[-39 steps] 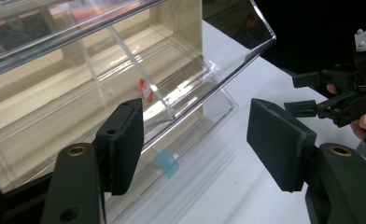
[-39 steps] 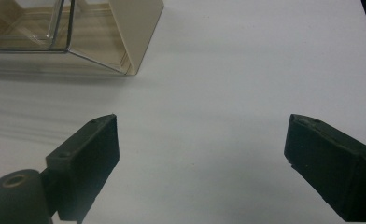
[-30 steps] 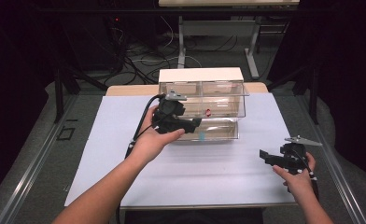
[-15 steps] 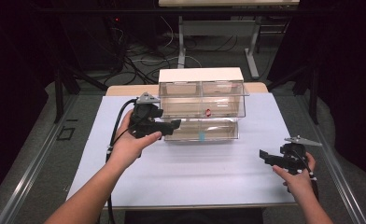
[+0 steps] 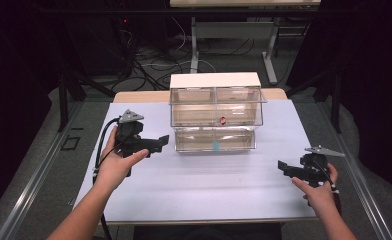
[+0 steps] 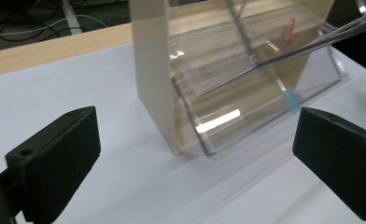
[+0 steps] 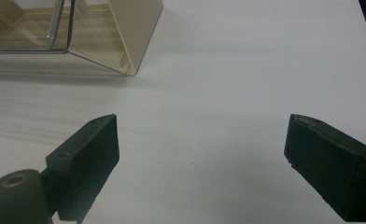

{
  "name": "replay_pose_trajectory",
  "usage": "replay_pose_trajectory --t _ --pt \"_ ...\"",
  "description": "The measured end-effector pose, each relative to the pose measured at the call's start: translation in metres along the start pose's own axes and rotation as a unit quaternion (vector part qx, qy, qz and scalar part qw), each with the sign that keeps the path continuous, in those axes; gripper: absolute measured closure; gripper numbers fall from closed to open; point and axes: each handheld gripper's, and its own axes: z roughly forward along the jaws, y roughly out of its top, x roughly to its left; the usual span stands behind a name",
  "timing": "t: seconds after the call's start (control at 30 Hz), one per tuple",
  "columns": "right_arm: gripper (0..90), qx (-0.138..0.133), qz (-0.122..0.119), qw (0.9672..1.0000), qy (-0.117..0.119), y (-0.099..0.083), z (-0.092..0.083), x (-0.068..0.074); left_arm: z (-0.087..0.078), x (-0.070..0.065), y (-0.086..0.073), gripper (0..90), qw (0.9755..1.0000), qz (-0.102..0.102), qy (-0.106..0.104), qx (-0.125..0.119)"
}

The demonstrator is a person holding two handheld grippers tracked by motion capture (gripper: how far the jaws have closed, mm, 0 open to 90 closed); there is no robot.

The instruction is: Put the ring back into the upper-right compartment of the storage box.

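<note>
I am holding the left gripper (image 5: 159, 143) released and empty, jaws spread wide, just off the 9 o'clock side of the clear drawer cabinet (image 5: 215, 100), which is standing at the 12 o'clock end of the white-covered worktop (image 5: 199, 175). In the left gripper view, the cabinet's cream side panel (image 6: 155, 74) is sitting between my jaws but farther off, untouched. The bottom drawer (image 5: 215, 140) is standing pulled out toward 6 o'clock, with a small blue item (image 5: 216, 145) inside it; a small red item (image 5: 222, 120) is showing in the drawer above. I am resting the right gripper (image 5: 284, 167) near the 4 o'clock corner of the worktop, likewise released and empty, well apart from the cabinet. I judge that the step in hand is the drawer work, with the left gripper standing clear beside the cabinet. The next move, as I judge it, calls for swinging that gripper round to the open drawer's front at 6 o'clock, squaring the jaws to it, and either pressing it home or reaching in for the blue item. I cannot tell which is intended.
</note>
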Motion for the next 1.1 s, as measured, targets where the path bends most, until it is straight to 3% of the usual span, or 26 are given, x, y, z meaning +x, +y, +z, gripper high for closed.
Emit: replay_pose_trajectory --t 0.23,0.33,0.43,0.73,0.8,0.97,1.1 --pt "9.8 0.005 -0.001 1.0000 0.002 0.000 -0.001 0.000 0.002 0.020 -0.031 0.4 0.9988 -0.039 0.021 -0.018" --pt "9.8 -0.001 0.001 1.0000 -0.001 0.000 0.000 0.001 0.003 0.027 -0.042 0.4 0.9985 -0.047 0.025 -0.010" --pt "9.8 0.000 0.000 1.0000 0.000 0.000 -0.001 0.001 0.004 0.032 -0.053 0.4 0.9978 -0.056 0.030 -0.017" --pt "9.8 0.002 -0.009 1.0000 -0.003 0.000 -0.001 -0.001 0.003 0.040 -0.078 0.3 0.9987 -0.025 0.042 -0.017" --pt "9.8 0.003 -0.001 1.0000 -0.002 0.000 0.000 0.000 0.004 0.042 -0.083 0.3 0.9985 -0.018 0.051 -0.013" --pt "9.8 0.002 -0.003 1.0000 -0.002 -0.001 0.001 0.001 0.009 0.046 -0.093 0.4 0.9983 -0.027 0.053 0.002" --pt "9.8 0.010 -0.027 0.9995 -0.014 -0.002 0.000 0.001 0.014 0.048 -0.099 0.5 0.9982 -0.025 0.053 0.009"
